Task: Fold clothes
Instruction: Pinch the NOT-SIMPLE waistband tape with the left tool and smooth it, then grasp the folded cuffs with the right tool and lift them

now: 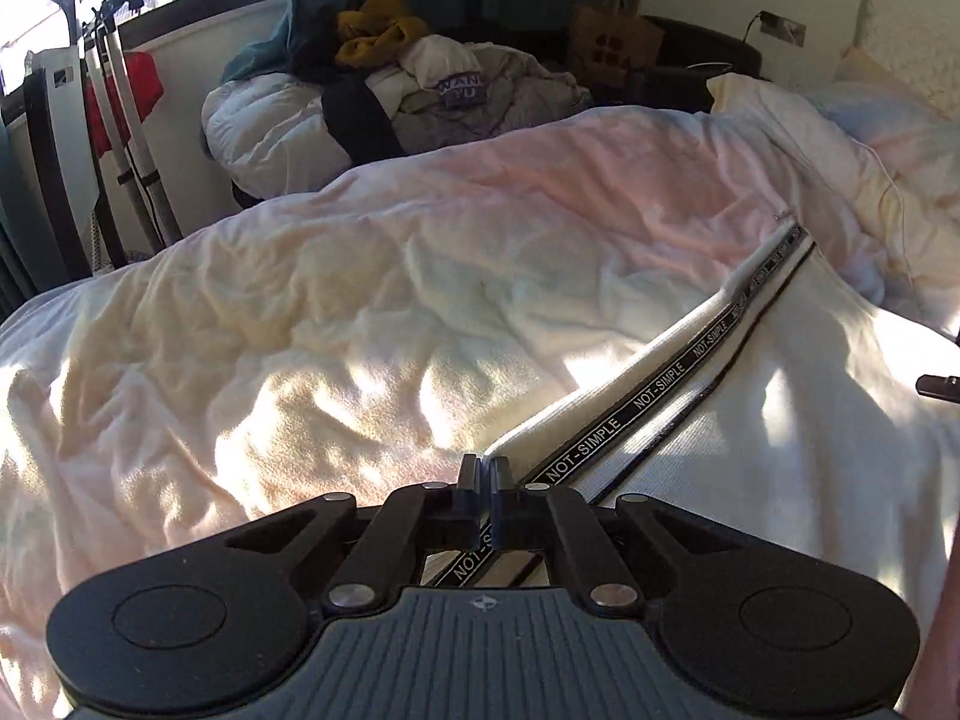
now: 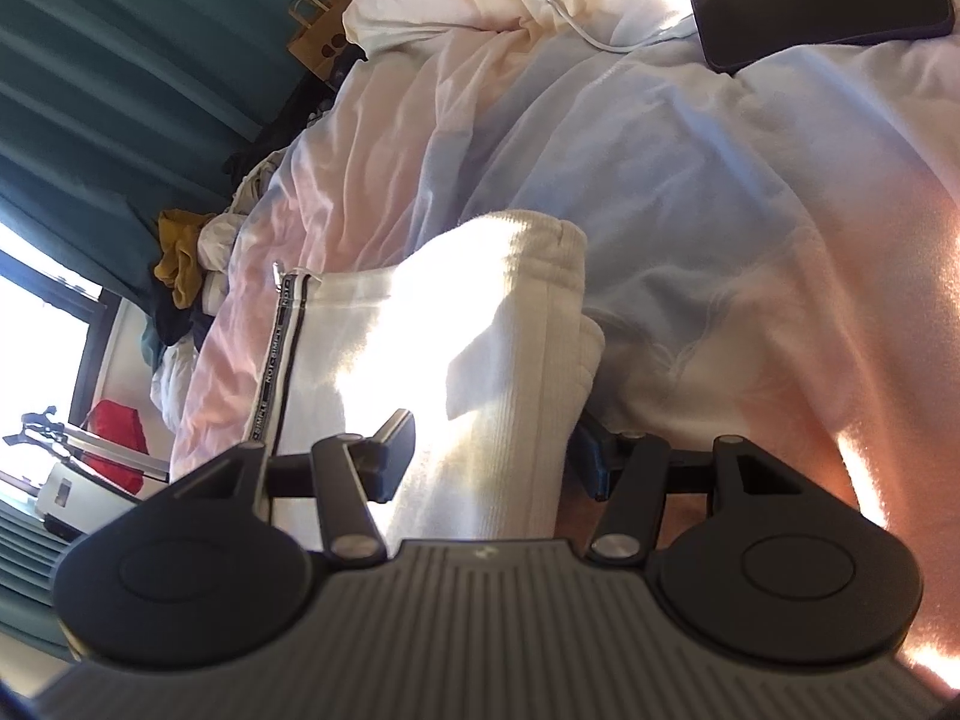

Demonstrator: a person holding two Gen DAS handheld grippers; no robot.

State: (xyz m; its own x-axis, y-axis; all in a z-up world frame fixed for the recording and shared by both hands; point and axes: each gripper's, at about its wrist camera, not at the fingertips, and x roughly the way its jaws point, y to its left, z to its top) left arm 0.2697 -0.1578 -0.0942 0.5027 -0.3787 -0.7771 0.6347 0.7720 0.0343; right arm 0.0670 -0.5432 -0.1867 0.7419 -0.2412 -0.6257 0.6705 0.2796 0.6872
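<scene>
A white knit garment (image 1: pixel 780 420) with a black zipper band printed "NOT-SIMPLE" (image 1: pixel 678 378) lies on the bed's pale duvet (image 1: pixel 360 300). My left gripper (image 1: pixel 485 474) is shut on the garment's zipper edge at its near corner. In the right wrist view the same garment (image 2: pixel 480 330) lies folded over, its zipper band (image 2: pixel 282 348) at the left. My right gripper (image 2: pixel 489 450) is open, its jaws on either side of the garment's ribbed edge. One right fingertip (image 1: pixel 936 385) shows at the far right of the left wrist view.
A pile of clothes (image 1: pixel 420 78) sits on a chair beyond the bed. A paper bag (image 1: pixel 612 42) stands by the curtain. A pillow (image 1: pixel 870 120) lies at the bed's head. A dark phone (image 2: pixel 822 0) with a white cable lies on the duvet.
</scene>
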